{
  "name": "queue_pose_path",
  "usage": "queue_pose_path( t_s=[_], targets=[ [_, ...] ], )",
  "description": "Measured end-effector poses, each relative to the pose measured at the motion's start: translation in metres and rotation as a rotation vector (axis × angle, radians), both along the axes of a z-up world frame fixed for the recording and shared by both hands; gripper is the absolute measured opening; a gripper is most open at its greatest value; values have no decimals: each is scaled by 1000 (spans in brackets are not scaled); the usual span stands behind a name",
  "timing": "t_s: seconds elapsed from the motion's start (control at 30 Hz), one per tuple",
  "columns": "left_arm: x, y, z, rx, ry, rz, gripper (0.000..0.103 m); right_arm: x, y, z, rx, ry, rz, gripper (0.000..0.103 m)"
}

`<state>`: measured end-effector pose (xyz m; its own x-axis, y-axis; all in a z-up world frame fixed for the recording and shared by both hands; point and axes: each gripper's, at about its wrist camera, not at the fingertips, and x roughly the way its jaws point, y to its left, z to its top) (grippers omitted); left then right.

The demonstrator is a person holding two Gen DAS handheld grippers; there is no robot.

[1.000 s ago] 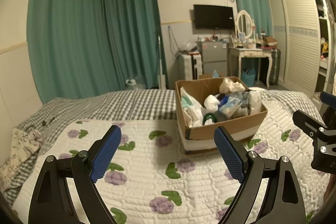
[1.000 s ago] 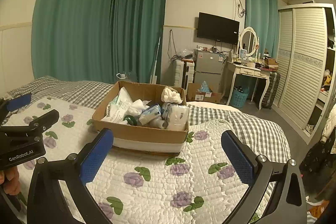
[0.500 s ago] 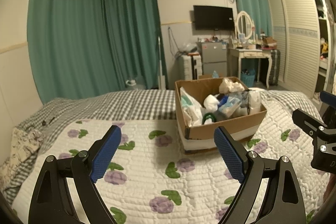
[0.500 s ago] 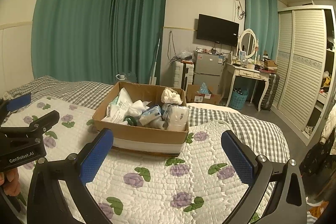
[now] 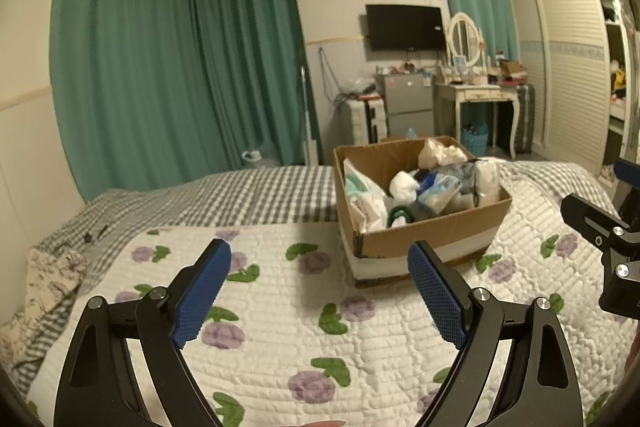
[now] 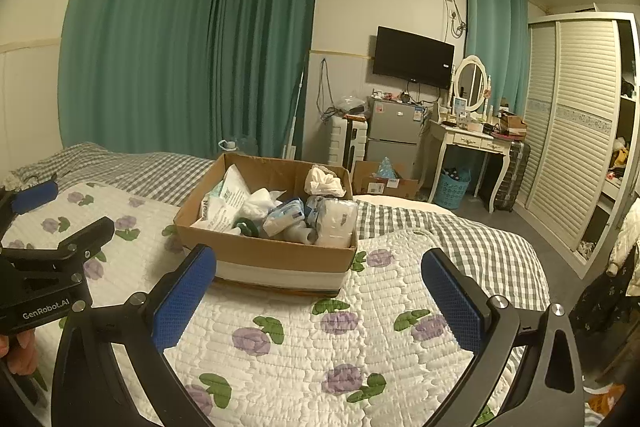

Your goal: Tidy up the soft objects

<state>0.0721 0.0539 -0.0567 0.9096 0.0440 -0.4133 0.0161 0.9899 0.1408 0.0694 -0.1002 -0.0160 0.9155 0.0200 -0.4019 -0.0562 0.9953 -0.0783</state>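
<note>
An open cardboard box (image 5: 436, 241) (image 6: 264, 253) stands on the bed's white quilt with purple flowers (image 5: 280, 327) (image 6: 304, 343). It holds soft packs: a white plastic bag (image 6: 224, 203), tissue packs (image 6: 338, 221), a cream cloth bundle (image 6: 322, 181) and a green ring-shaped item (image 5: 400, 215). My left gripper (image 5: 320, 291) is open and empty above the quilt, short of the box. My right gripper (image 6: 320, 299) is open and empty in front of the box. Each gripper shows at the edge of the other's view.
A grey checked sheet (image 5: 240, 191) covers the bed's far part, with a patterned pillow (image 5: 44, 279) at the left. Beyond the bed stand green curtains, a small fridge (image 6: 394, 135), a white dressing table (image 6: 468, 143), a blue basket (image 6: 450, 191) and a wardrobe (image 6: 576, 131).
</note>
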Motion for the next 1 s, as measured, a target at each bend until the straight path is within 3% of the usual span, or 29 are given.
queue_pose_path(
  t_s=[1.0],
  targets=[
    [-2,6,-3,-36,15,14,91,0,-2,-1,2,3,-1,103]
  ],
)
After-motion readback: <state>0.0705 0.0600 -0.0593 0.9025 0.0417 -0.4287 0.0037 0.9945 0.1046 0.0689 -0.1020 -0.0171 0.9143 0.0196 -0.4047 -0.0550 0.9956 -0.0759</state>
